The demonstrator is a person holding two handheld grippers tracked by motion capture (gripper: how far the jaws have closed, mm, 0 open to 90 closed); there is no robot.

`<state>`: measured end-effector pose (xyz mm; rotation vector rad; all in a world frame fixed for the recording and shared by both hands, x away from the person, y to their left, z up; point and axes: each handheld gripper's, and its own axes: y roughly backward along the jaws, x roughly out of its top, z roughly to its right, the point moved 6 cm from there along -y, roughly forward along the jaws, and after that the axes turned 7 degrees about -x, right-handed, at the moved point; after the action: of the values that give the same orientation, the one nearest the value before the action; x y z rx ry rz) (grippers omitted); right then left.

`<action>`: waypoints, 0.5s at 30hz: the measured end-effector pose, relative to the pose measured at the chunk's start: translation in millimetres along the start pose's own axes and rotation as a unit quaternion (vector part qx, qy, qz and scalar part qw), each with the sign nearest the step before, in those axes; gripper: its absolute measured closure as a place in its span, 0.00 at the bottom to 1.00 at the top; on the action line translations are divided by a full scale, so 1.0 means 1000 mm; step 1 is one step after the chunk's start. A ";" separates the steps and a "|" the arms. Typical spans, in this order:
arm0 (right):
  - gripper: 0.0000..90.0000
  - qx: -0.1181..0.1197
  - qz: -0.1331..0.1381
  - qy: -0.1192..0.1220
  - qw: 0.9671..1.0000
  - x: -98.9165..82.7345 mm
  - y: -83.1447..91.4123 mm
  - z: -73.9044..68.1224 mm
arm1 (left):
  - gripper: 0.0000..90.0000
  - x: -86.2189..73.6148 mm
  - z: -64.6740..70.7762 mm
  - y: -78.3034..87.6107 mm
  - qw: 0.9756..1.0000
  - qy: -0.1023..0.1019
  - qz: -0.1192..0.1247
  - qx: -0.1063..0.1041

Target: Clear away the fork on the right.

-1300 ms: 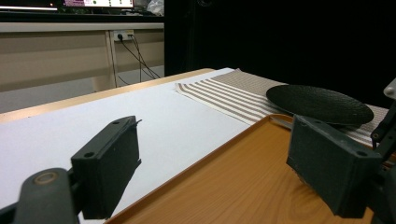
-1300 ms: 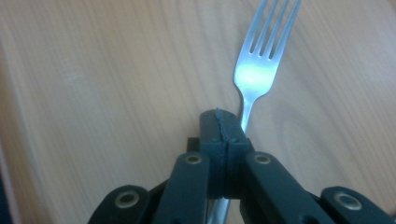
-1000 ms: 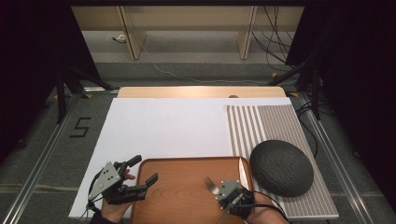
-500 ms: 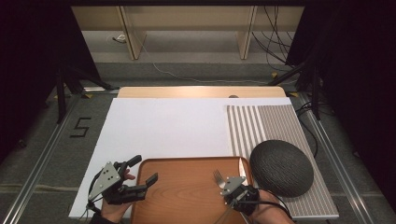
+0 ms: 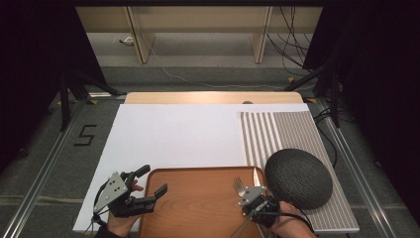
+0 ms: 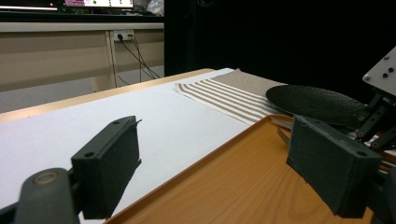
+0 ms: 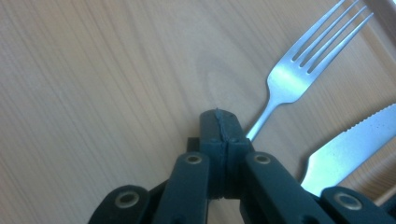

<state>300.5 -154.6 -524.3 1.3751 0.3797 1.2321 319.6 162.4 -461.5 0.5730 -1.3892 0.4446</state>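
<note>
My right tool (image 7: pixel 218 122) pinches the fork (image 7: pixel 299 70) handle; it's thin, stiff, slippery steel. My left tool (image 6: pixel 224 158) gapes wide.

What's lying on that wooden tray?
On the wooden tray lie a fork and a knife. Their handles are covered by the shut right gripper.

Wooden tray (image 5: pixel 198 198) at table's near edge, fork (image 5: pixel 239 185) and knife (image 5: pixel 256 176) on it, dark plate (image 5: pixel 298 177) beside, on striped mat (image 5: pixel 287 131)
</note>
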 end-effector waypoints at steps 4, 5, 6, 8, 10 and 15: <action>1.00 -0.003 -0.002 -0.006 1.000 -0.001 0.001 0.000 | 0.18 0.000 0.000 0.000 1.000 0.000 0.000 0.000; 1.00 -0.003 -0.004 -0.003 1.000 -0.002 0.001 0.001 | 0.18 0.000 0.000 0.000 1.000 0.000 0.000 0.000; 1.00 -0.003 -0.004 -0.004 1.000 -0.003 0.001 0.002 | 0.18 0.000 0.000 0.000 1.000 0.000 0.000 0.000; 1.00 -0.004 -0.007 -0.012 1.000 -0.004 0.002 0.003 | 0.18 0.000 0.000 0.000 1.000 0.000 0.000 0.000; 1.00 -0.005 -0.007 -0.012 1.000 -0.005 0.002 0.004 | 0.18 0.000 0.000 0.000 1.000 0.000 0.000 0.000; 1.00 -0.006 -0.013 -0.016 1.000 -0.008 0.003 0.007 | 0.18 0.000 0.000 0.000 1.000 0.000 0.000 -0.001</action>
<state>302.0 -165.3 -523.6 1.3735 0.3665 1.1883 319.6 162.6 -461.4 0.5718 -1.3893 0.4440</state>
